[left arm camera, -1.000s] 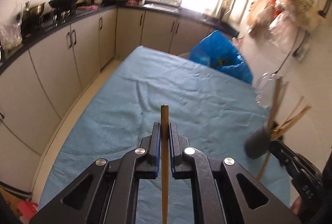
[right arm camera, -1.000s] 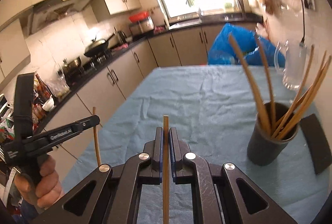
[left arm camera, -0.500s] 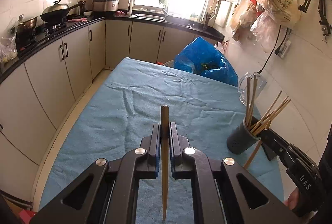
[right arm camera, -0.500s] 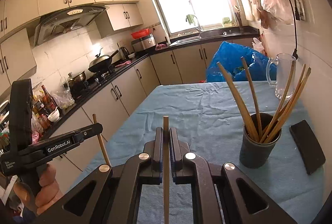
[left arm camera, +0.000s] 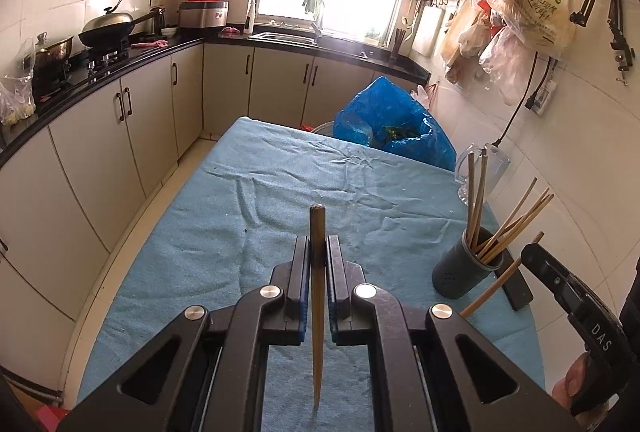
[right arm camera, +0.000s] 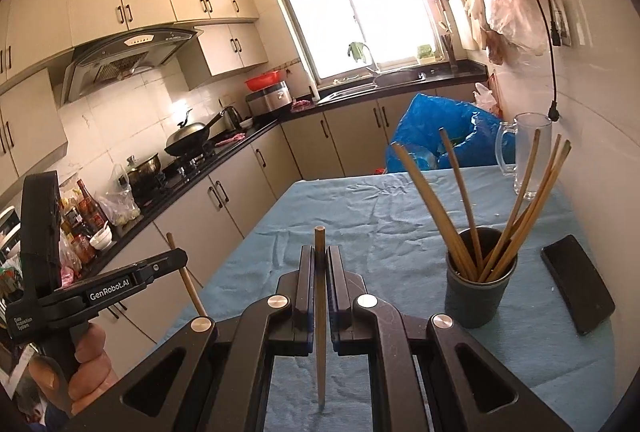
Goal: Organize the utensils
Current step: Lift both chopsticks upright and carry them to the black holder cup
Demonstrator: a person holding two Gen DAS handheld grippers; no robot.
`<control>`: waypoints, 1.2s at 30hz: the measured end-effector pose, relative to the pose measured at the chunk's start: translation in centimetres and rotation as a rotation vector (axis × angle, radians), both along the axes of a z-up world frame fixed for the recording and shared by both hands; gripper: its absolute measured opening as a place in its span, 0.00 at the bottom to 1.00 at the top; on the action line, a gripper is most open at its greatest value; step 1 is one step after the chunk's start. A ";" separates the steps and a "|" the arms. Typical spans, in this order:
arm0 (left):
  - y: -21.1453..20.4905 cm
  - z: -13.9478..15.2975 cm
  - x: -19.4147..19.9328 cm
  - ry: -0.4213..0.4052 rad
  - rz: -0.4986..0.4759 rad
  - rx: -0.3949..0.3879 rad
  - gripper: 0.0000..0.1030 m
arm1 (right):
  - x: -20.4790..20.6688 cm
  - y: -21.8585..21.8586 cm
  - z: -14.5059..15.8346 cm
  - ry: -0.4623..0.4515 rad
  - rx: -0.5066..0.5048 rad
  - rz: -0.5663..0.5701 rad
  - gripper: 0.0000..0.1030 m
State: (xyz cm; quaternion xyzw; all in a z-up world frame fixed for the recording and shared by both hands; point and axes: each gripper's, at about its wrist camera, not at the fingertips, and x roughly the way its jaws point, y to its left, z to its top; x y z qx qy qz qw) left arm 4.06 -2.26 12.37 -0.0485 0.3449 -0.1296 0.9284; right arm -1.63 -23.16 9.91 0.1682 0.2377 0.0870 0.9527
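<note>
One chopstick (left arm camera: 317, 312) was clamped between the closed jaws of the left gripper (left arm camera: 318, 252), above the blue cloth (left arm camera: 248, 216), left of the dark cup (left arm camera: 466, 272). Another chopstick (right arm camera: 320, 316) was clamped in the right gripper (right arm camera: 320, 260), also left of the cup (right arm camera: 478, 292). More chopsticks (right arm camera: 508, 216) were standing inside the cup. A black phone (right arm camera: 576, 284) was lying to its right, a glass mug (right arm camera: 526, 155) behind it.

Table (left arm camera: 248, 232): wide blue-covered middle and left lying open for passage. Right edge standing crowded: dark cup (right arm camera: 478, 296) bristling with chopsticks (right arm camera: 460, 199), black phone (right arm camera: 578, 284) beside it, glass mug (right arm camera: 528, 155) and blue bag (left arm camera: 392, 127) blocking the far corner.
</note>
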 end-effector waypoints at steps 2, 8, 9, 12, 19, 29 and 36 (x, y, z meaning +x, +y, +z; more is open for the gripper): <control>0.0 0.1 -0.1 -0.003 0.002 -0.001 0.07 | -0.1 -0.3 0.1 -0.002 0.005 -0.009 0.06; -0.4 0.6 -0.4 -0.012 -0.005 0.001 0.07 | -0.6 -1.3 0.3 -0.012 0.015 -0.025 0.06; -0.5 0.6 -0.5 -0.013 -0.004 0.003 0.07 | -0.7 -1.4 0.3 -0.014 0.017 -0.028 0.06; -0.9 0.8 -0.6 -0.016 -0.012 0.008 0.07 | -1.0 -2.0 0.5 -0.019 0.022 -0.038 0.06; -1.9 1.0 -0.8 -0.012 -0.031 0.016 0.07 | -2.5 -3.4 1.1 -0.039 0.037 -0.074 0.06; -3.8 2.1 -1.5 -0.025 -0.071 0.027 0.07 | -4.7 -6.3 2.0 -0.071 0.067 -0.140 0.06; -5.7 3.0 -1.8 -0.030 -0.116 0.029 0.07 | -6.8 -9.4 2.5 -0.101 0.099 -0.202 0.06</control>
